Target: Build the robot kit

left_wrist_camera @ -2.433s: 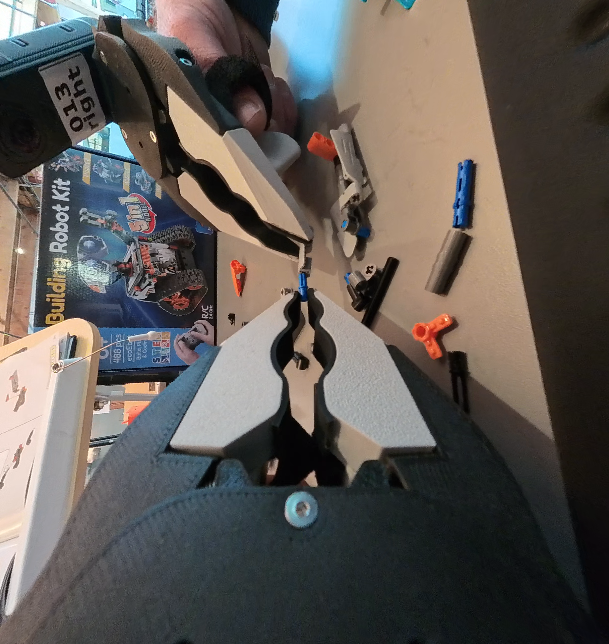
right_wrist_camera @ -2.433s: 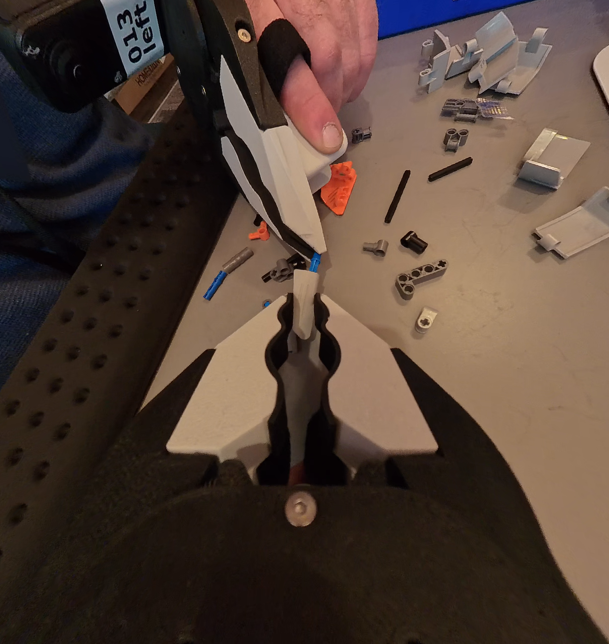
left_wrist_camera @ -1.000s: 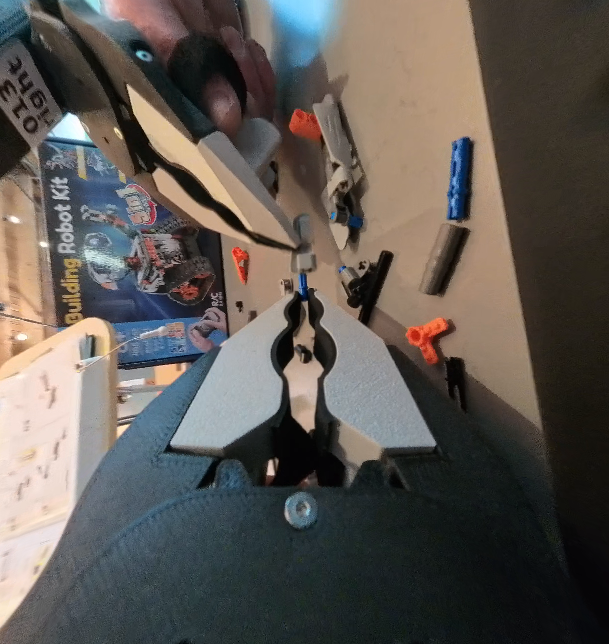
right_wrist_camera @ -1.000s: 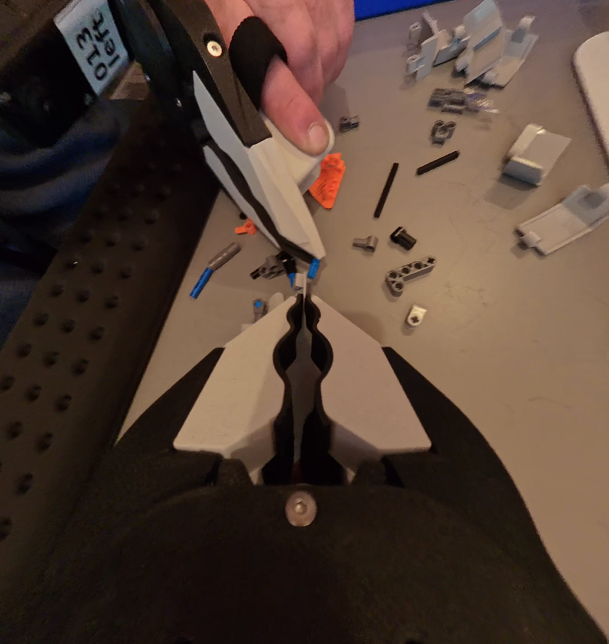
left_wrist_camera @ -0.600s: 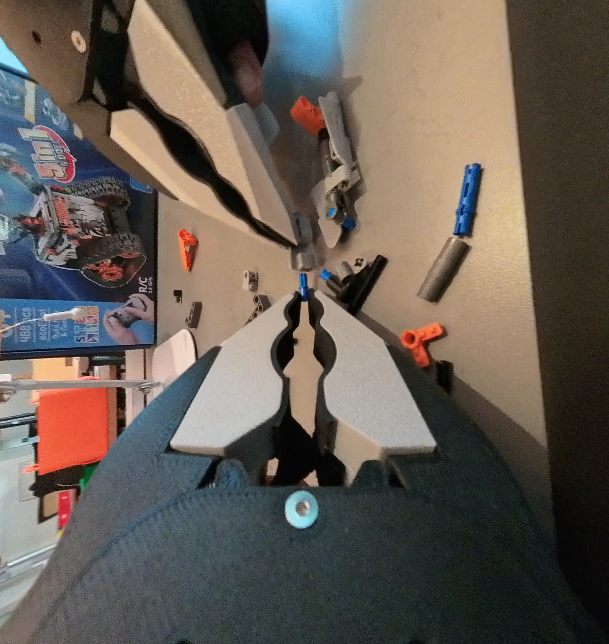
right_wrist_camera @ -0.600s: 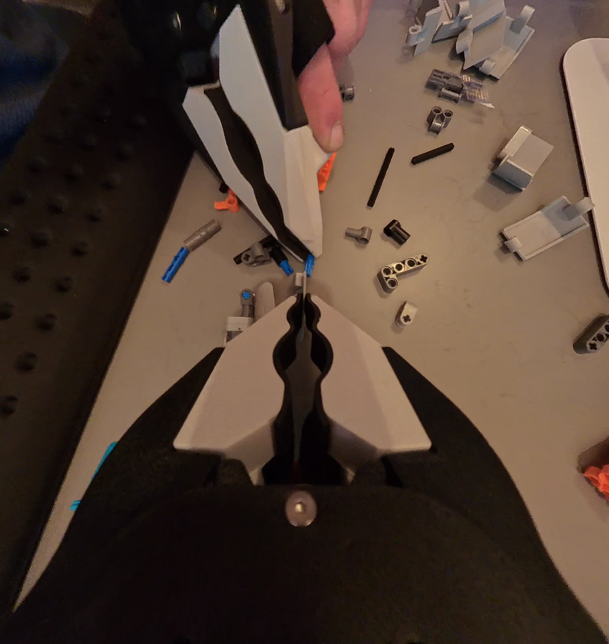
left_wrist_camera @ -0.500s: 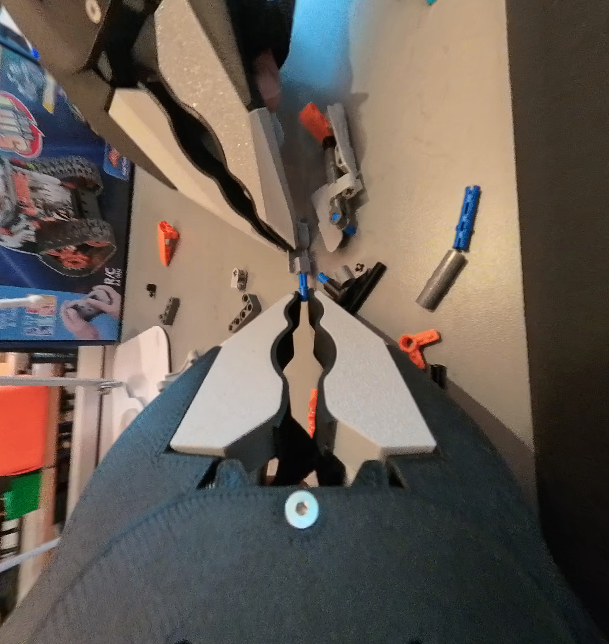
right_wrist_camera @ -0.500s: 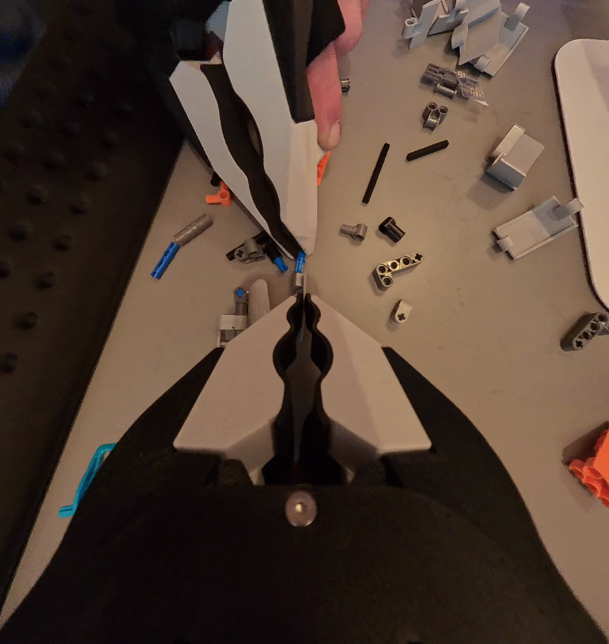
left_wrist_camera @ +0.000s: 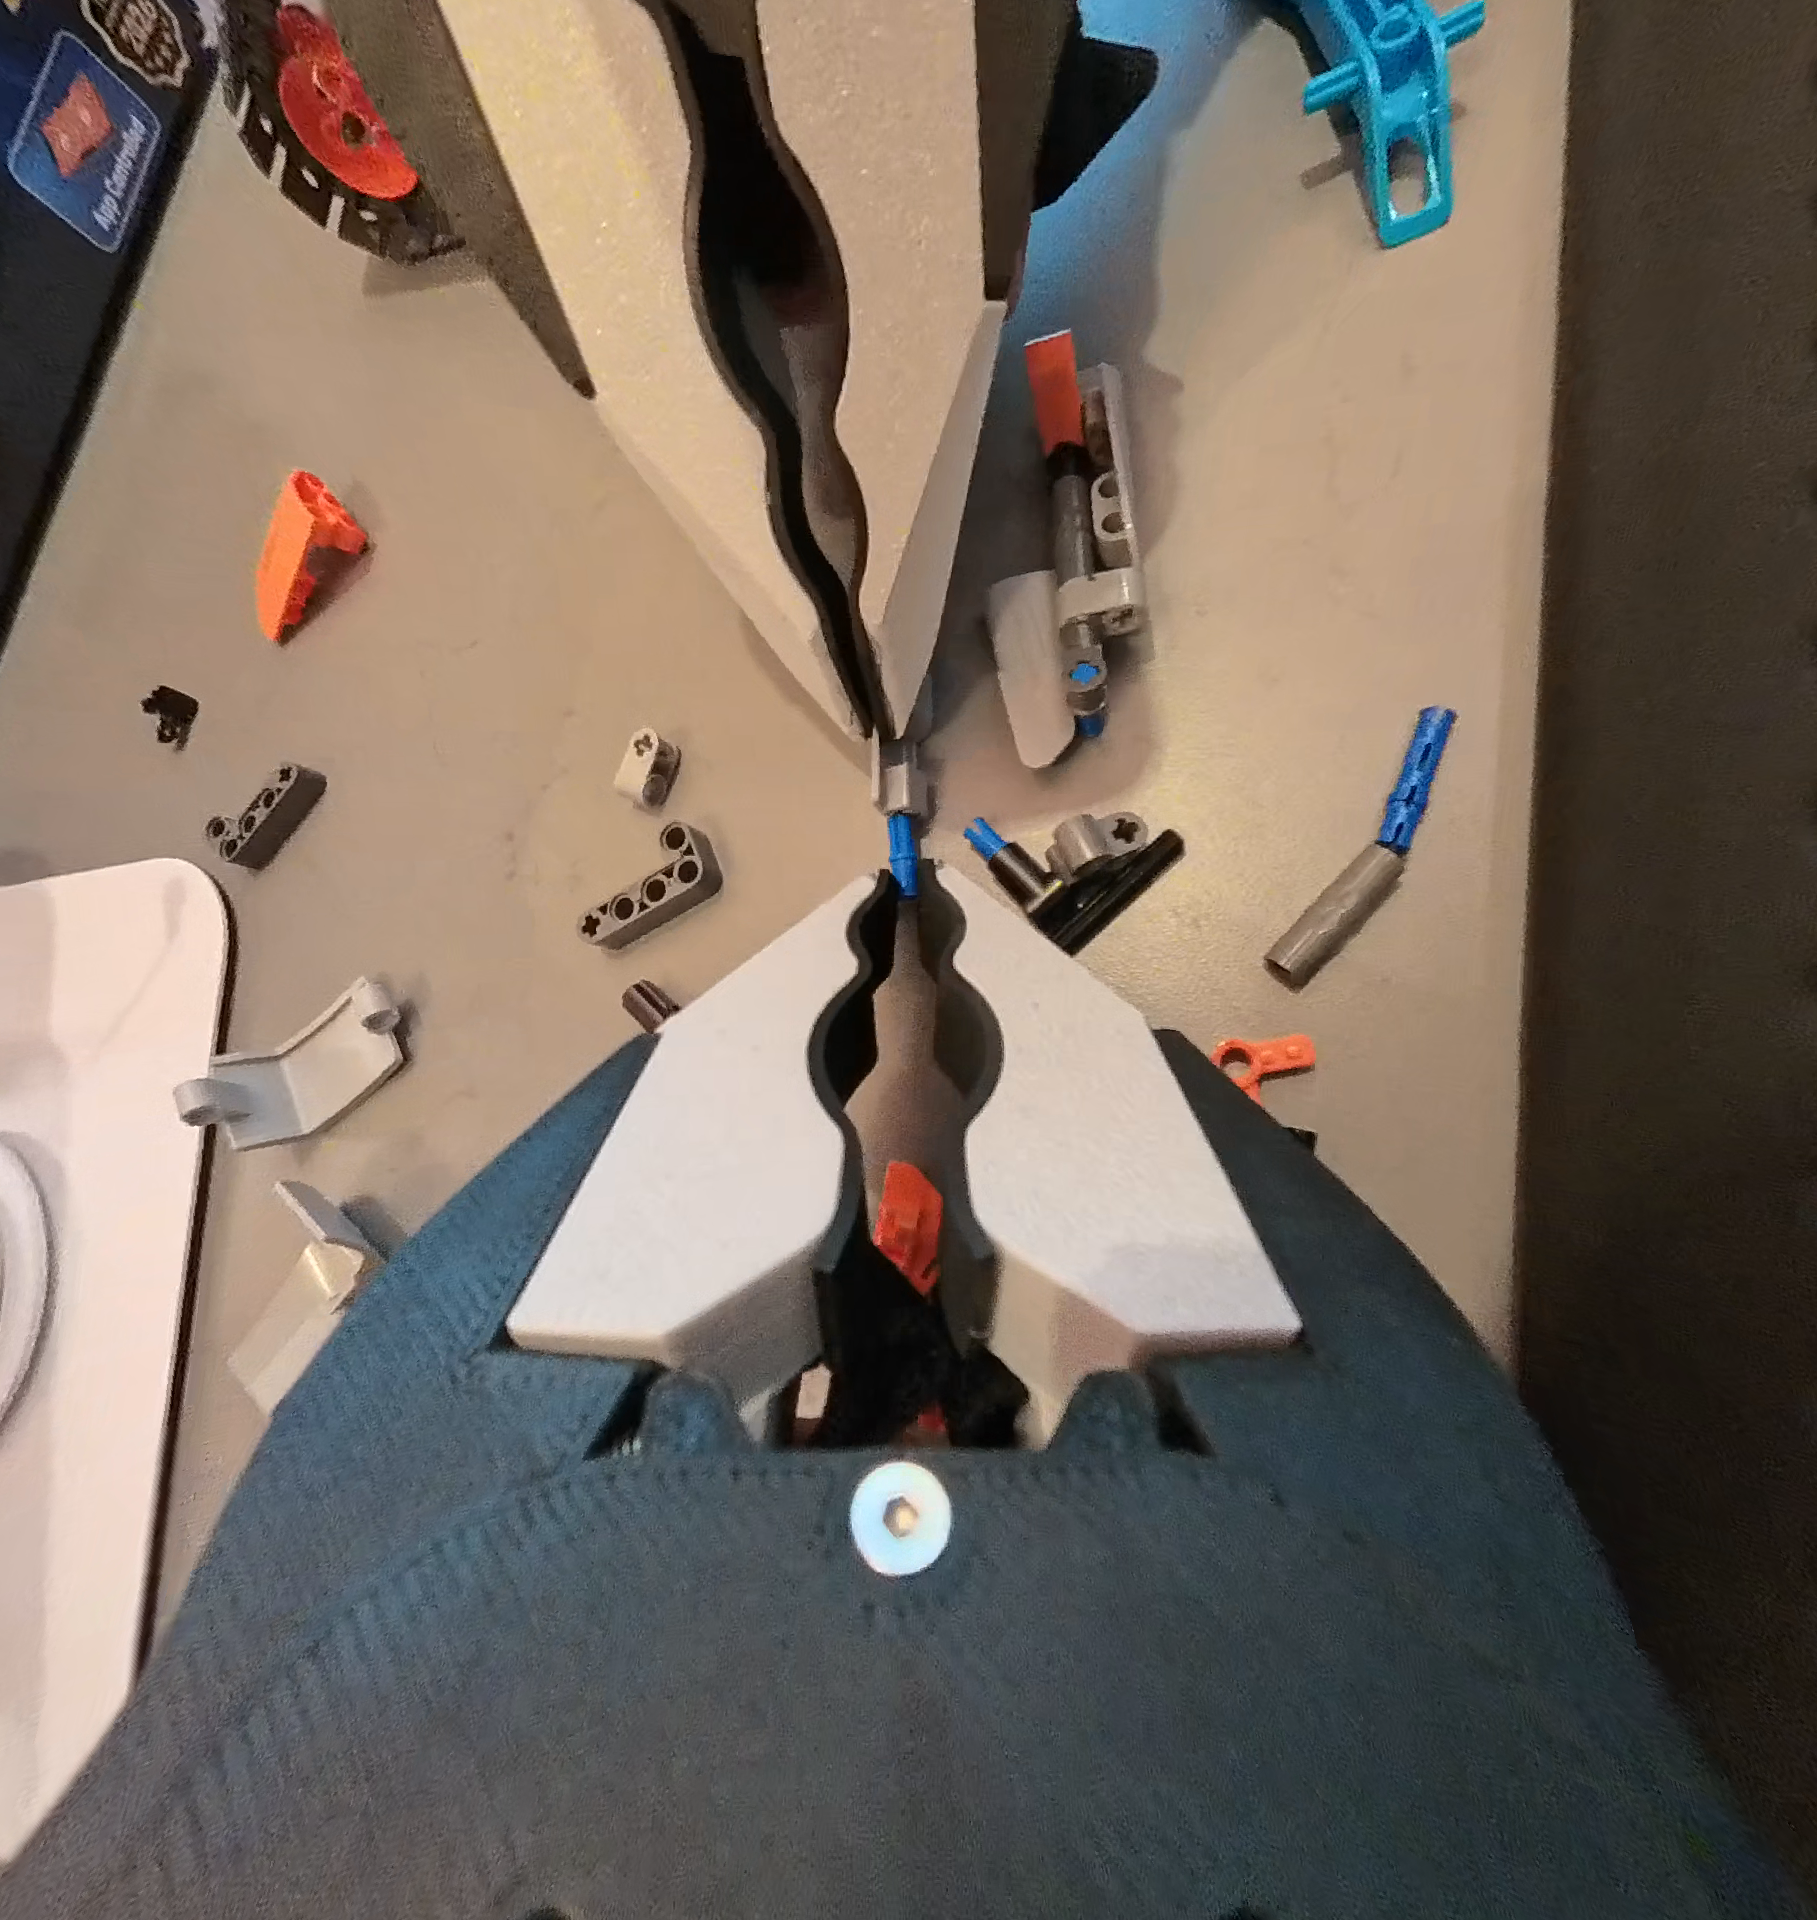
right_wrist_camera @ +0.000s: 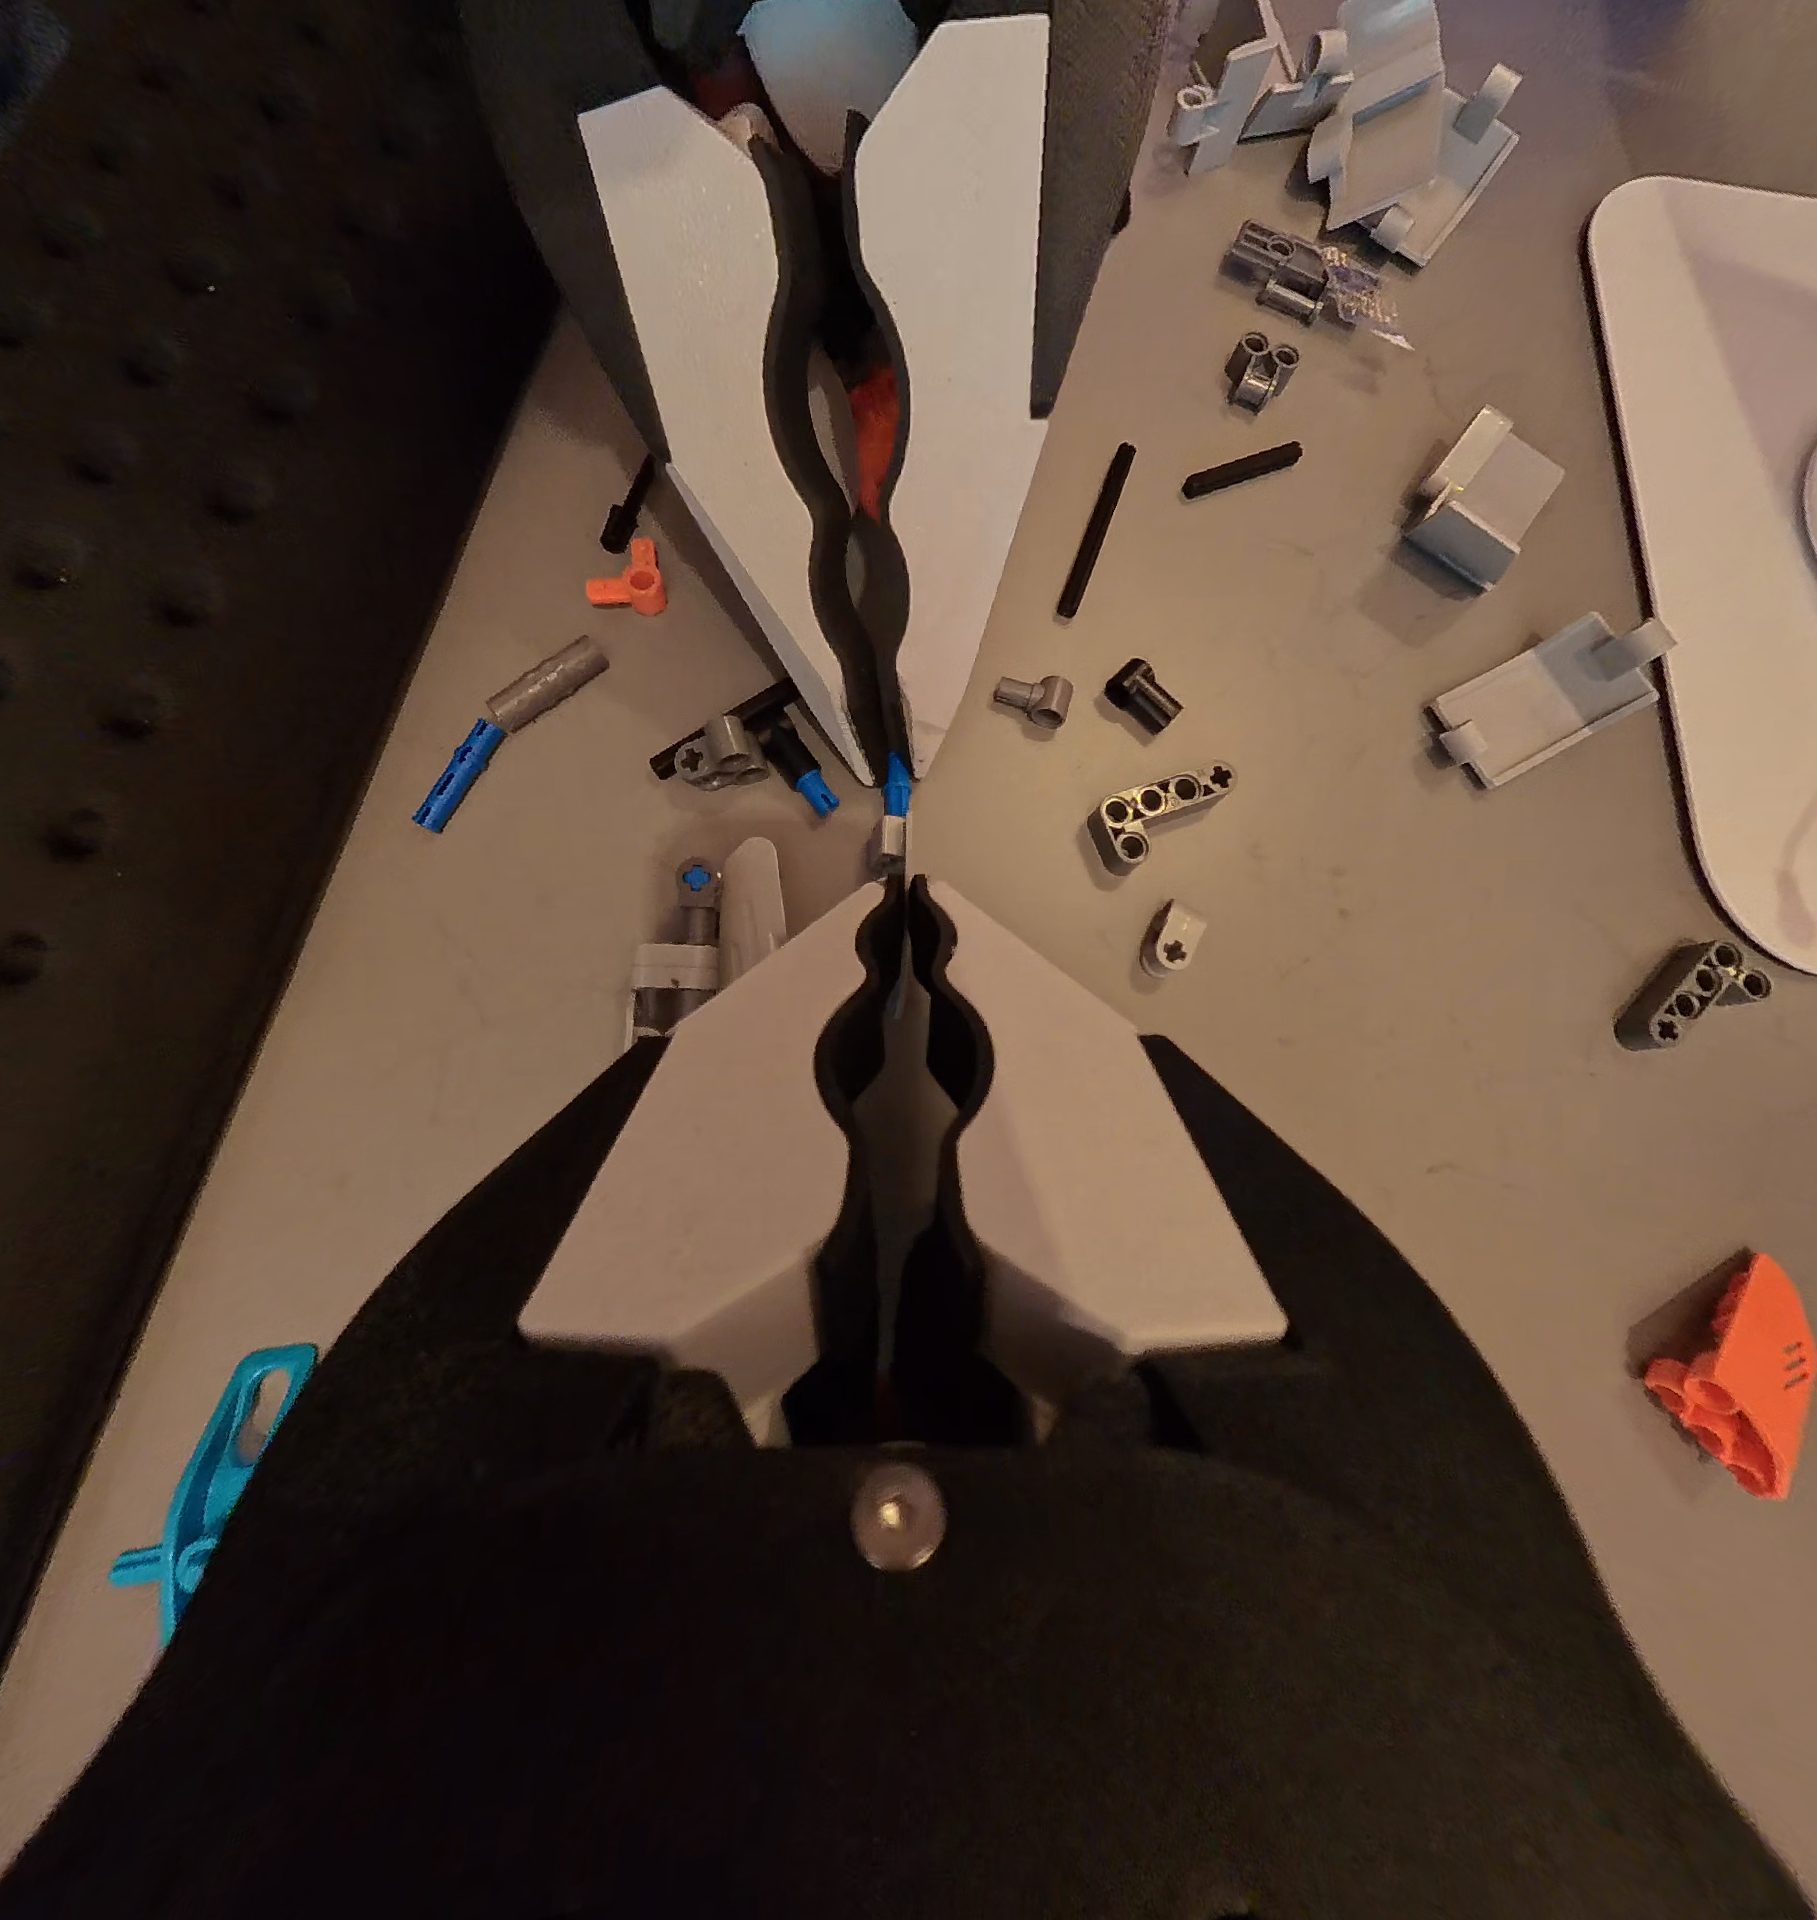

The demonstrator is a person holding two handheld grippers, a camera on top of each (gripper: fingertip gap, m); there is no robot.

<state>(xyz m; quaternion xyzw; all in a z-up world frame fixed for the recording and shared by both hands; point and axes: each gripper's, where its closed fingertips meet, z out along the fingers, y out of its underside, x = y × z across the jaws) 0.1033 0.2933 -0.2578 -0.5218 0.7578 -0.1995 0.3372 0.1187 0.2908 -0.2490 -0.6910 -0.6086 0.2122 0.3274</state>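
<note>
My left gripper point(left_wrist_camera: 904, 888) is shut on a small blue pin point(left_wrist_camera: 902, 852) that sticks out past its tips. My right gripper point(right_wrist_camera: 902, 883) is shut on a small grey connector point(right_wrist_camera: 890, 840). The two grippers face each other tip to tip just above the grey table point(left_wrist_camera: 488, 644). The pin's free end meets the connector point(left_wrist_camera: 902, 787). The right gripper point(left_wrist_camera: 896, 727) comes in from the top of the left wrist view. The left gripper point(right_wrist_camera: 888, 769), with the pin point(right_wrist_camera: 896, 781), comes in from the top of the right wrist view.
Loose building pieces lie all around: a grey L-shaped beam point(left_wrist_camera: 655, 885), an orange wedge point(right_wrist_camera: 1735, 1382), a grey sleeve with a blue pin point(left_wrist_camera: 1351, 883), a turquoise piece point(right_wrist_camera: 218, 1475), grey panels point(right_wrist_camera: 1351, 104). A white tray point(right_wrist_camera: 1735, 520) and a dark studded mat point(right_wrist_camera: 156, 520) flank them. My left and right fingertips are right by each other. The turquoise piece point(right_wrist_camera: 218, 1475) is about equally far from each gripper, around 15 cm. The left camera catches it too, in the left wrist view point(left_wrist_camera: 1423, 101).
Both grippers have swung round and now meet head-on, tip to tip. The pin and connector have stayed end to end. The hand on the other gripper is out of view.
</note>
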